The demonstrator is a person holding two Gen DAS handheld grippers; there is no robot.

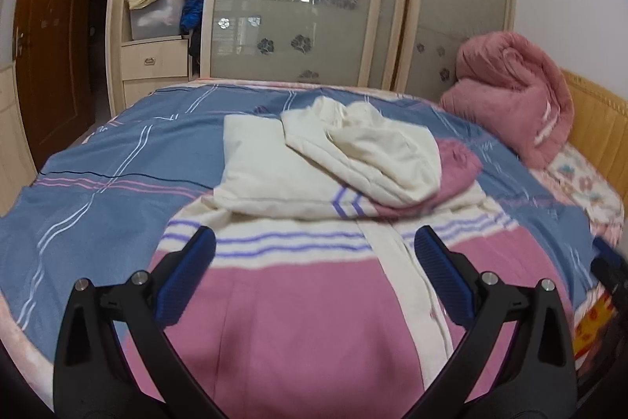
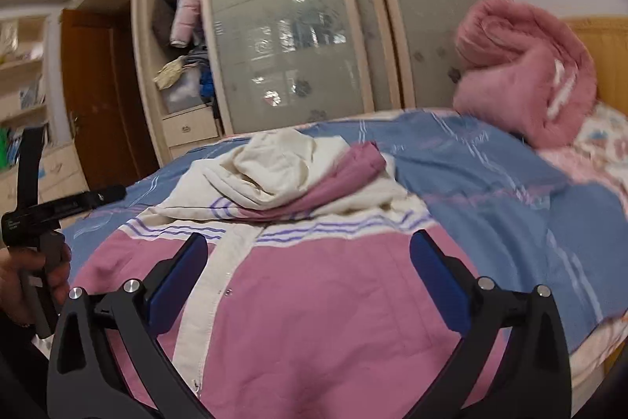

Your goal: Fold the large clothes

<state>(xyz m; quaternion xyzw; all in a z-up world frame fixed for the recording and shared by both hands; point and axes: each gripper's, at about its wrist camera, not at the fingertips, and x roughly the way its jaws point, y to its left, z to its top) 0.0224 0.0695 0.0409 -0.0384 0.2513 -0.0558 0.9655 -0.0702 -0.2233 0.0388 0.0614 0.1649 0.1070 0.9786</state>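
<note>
Honestly, the main risk is that I undo what already lies folded. The pink-and-cream hooded jacket [image 1: 298, 301] lies spread on the blue striped bedsheet [image 1: 117, 160], its body towards me, with the sleeves and the cream hood [image 1: 376, 144] heaped across the chest at the far end. My left gripper [image 1: 314, 262] hangs over the pink lower body with its jaws wide apart, holding nothing. My right gripper [image 2: 308, 262] hangs over the same panel, jaws also wide and empty.

The heap is loose. If I lift the hem and swing it over too fast, the hood may slide off towards the far side, and the pink sleeve [image 2: 345, 171] tucked beneath it could spill out.

The cream button placket [image 2: 212, 285] runs down between my two grippers. If I pinch only the top layer there, the front may peel open instead of the whole body folding.

The fabric looks thick and padded, so a shallow bite could slip out halfway. Uneven lifting between my two sides would skew the fold.

The rolled pink blanket [image 1: 514, 93] sits well apart near the headboard, so I judge it no hindrance.
</note>
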